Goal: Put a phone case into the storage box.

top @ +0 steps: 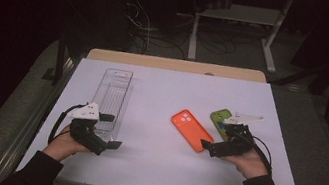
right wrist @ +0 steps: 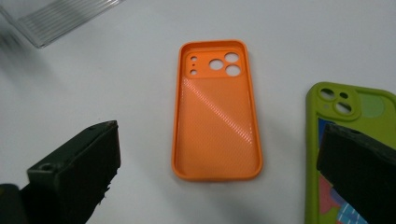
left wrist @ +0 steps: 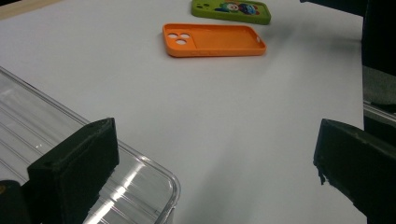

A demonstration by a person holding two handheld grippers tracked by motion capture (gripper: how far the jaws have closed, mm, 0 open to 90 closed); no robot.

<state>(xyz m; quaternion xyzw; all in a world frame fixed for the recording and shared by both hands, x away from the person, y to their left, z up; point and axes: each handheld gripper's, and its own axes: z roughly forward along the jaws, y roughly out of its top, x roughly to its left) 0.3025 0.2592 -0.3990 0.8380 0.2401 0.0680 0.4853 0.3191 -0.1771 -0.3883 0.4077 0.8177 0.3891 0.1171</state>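
Observation:
An orange phone case (top: pixel 189 128) (left wrist: pixel 213 39) (right wrist: pixel 216 112) lies hollow side up on the white table (top: pixel 155 167), right of centre. A green phone case (top: pixel 221 118) (left wrist: pixel 230 10) (right wrist: pixel 348 140) with a colourful print lies just to its right. My right gripper (top: pixel 213 138) (right wrist: pixel 217 168) hovers open over the near end of the orange case, one jaw on each side, and its right jaw covers part of the green case. A clear plastic tray (top: pixel 112 98) (left wrist: pixel 56 154) lies at the left. My left gripper (top: pixel 111 131) (left wrist: pixel 215 163) is open at the tray's near end, holding nothing.
The white table top rests on a wooden table (top: pixel 177 65) whose edge shows at the far side. Beyond it stand a desk frame (top: pixel 236 28) and tangled cables (top: pixel 148 24) on a dark floor.

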